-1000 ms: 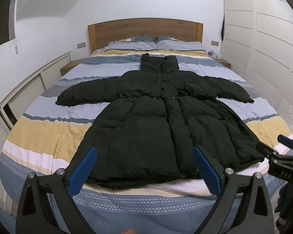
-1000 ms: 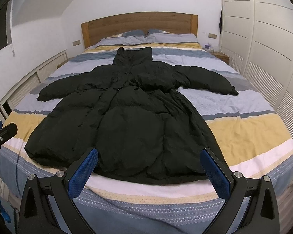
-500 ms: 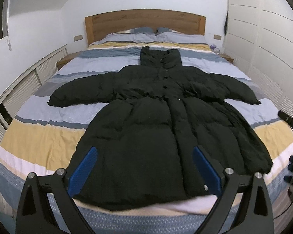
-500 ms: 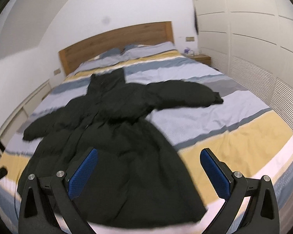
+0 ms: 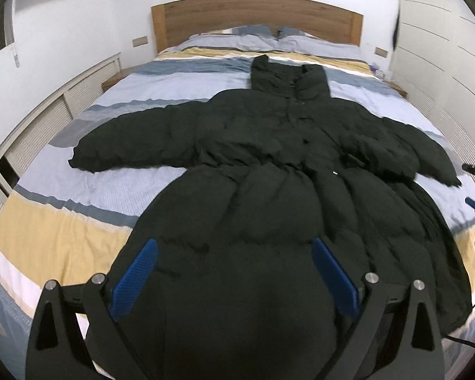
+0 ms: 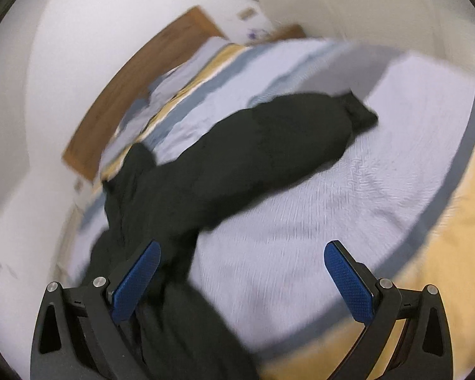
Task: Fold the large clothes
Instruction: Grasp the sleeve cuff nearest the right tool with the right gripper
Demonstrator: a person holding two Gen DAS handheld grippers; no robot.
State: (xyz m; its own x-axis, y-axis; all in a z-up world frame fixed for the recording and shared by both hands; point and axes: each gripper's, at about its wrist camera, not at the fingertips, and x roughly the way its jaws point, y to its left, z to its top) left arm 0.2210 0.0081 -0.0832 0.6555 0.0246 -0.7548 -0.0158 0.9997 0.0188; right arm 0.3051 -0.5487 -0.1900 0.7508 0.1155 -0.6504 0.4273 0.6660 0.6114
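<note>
Black coat (image 5: 269,190) spread flat on the striped bed (image 5: 79,215), front up, both sleeves out to the sides.

My left claw (image 5: 234,281) hangs wide open over the coat's lower hem, holding nothing; my right claw (image 6: 242,281) is open and empty too, above the pale stripe of the cover beside one sleeve (image 6: 269,145), in a blurred, tilted view. The collar points toward the pillows (image 5: 262,41) and the wooden headboard (image 5: 256,15). White cupboards (image 5: 443,47) line the wall alongside.

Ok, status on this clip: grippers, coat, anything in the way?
Left gripper open above the hem. Right gripper open, empty. Black coat flat on the bed, sleeves spread, unfolded. Nothing in the way.
</note>
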